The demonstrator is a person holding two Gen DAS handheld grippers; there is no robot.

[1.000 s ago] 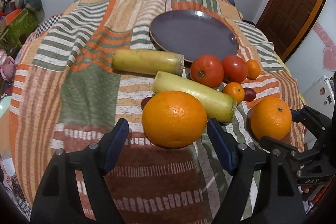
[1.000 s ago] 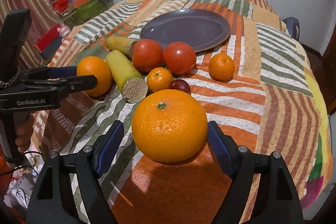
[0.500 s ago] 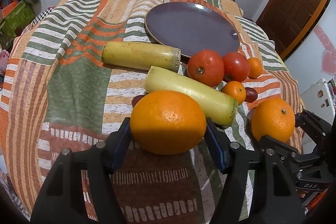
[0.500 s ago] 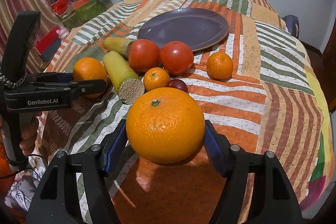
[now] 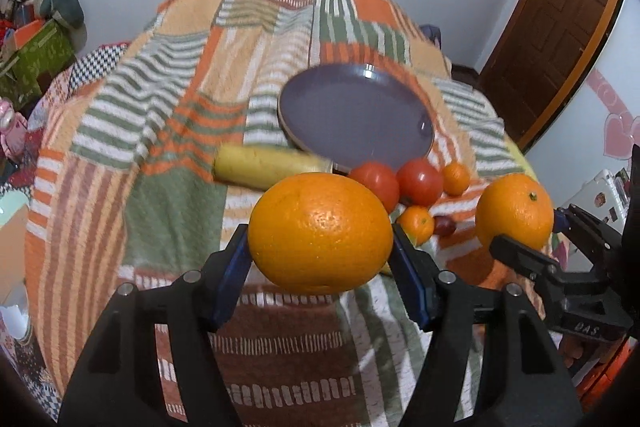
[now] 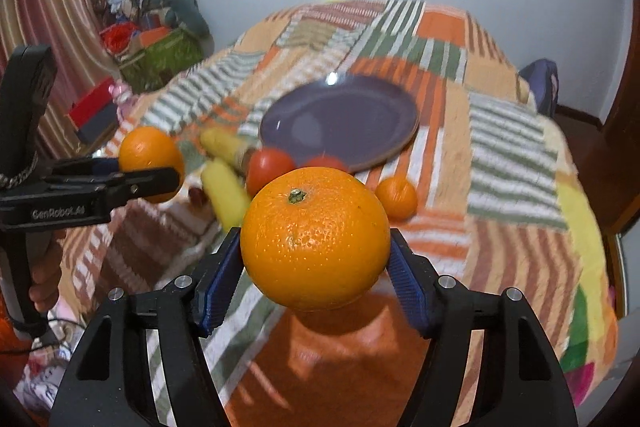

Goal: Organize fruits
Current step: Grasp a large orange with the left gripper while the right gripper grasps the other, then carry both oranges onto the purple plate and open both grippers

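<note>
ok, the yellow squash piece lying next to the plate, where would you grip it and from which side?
Grip the yellow squash piece mid-length, across its narrow width, coming from above. It lies flat on the cloth, long axis sideways in the left wrist view, so its length is likely too much for the jaws. Its right end nears the plate and a tomato; the left half is freer.

Both tongs are matte black plastic frames with silver screws (image 6: pixel 182 281) behind ribbed blue pads (image 5: pixel 230 269); white "GenRobot.AI" lettering (image 6: pixel 58 213) marks the left one's side.

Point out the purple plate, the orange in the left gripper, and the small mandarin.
purple plate (image 5: pixel 356 119): left wrist view, bare centre.
left gripper's orange (image 5: pixel 320 233): left wrist view, front skin.
small mandarin (image 6: pixel 397 197): right wrist view, middle.
</note>
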